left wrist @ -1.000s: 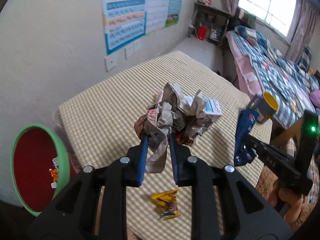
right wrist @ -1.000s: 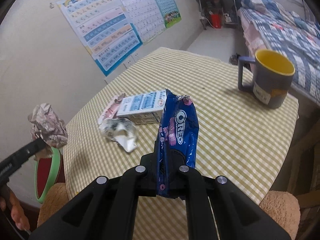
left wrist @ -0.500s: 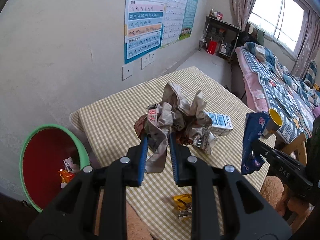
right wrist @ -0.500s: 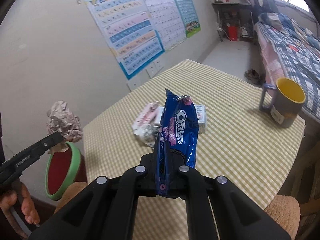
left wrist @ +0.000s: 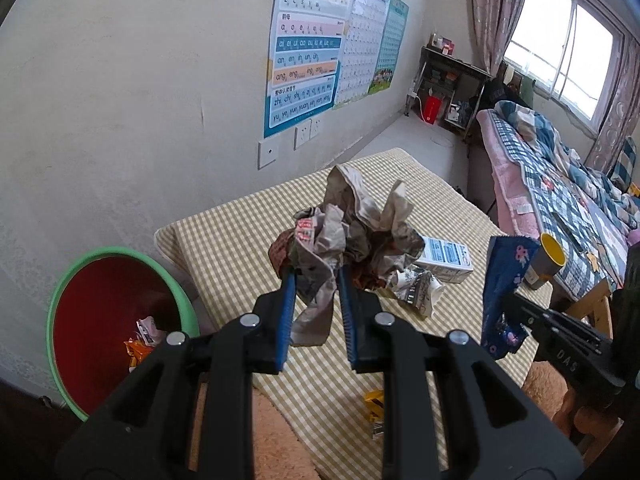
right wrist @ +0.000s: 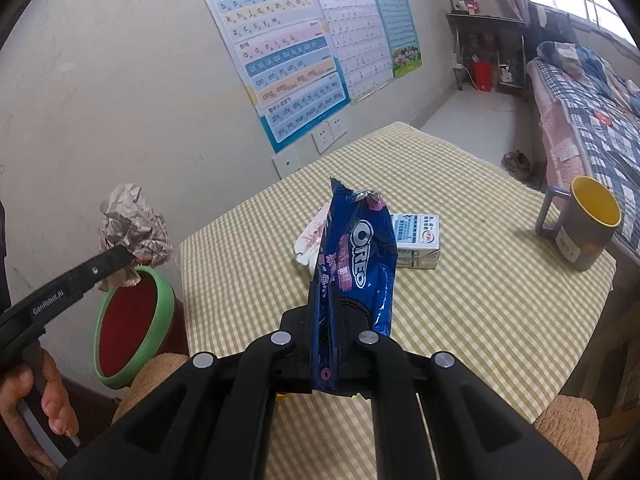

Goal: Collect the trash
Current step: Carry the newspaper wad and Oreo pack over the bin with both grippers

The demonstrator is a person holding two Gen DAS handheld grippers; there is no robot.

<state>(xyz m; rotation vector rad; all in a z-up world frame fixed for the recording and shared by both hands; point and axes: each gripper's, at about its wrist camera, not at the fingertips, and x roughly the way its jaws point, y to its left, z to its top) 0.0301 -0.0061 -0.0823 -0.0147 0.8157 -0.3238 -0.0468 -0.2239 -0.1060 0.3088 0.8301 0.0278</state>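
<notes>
My left gripper (left wrist: 317, 280) is shut on a crumpled paper ball (left wrist: 352, 232) and holds it in the air above the table's left end; it also shows in the right wrist view (right wrist: 132, 232). My right gripper (right wrist: 328, 316) is shut on a blue Oreo wrapper (right wrist: 356, 256), upright above the table; the wrapper also shows in the left wrist view (left wrist: 502, 284). A red bin with a green rim (left wrist: 104, 312) stands on the floor left of the table, with some wrappers inside; it also shows in the right wrist view (right wrist: 132, 320).
On the checked tablecloth (right wrist: 480, 280) lie a small milk carton (right wrist: 416, 240), a crumpled silver wrapper (left wrist: 416, 292), a pink-white wrapper (right wrist: 310, 240) and a yellow wrapper (left wrist: 374, 400). A grey mug with yellow inside (right wrist: 584, 224) stands at the right edge. A bed (left wrist: 560, 184) is beyond.
Both grippers have risen and drawn back from the table with their trash. The left one has swung toward the bin, which now shows more fully.
</notes>
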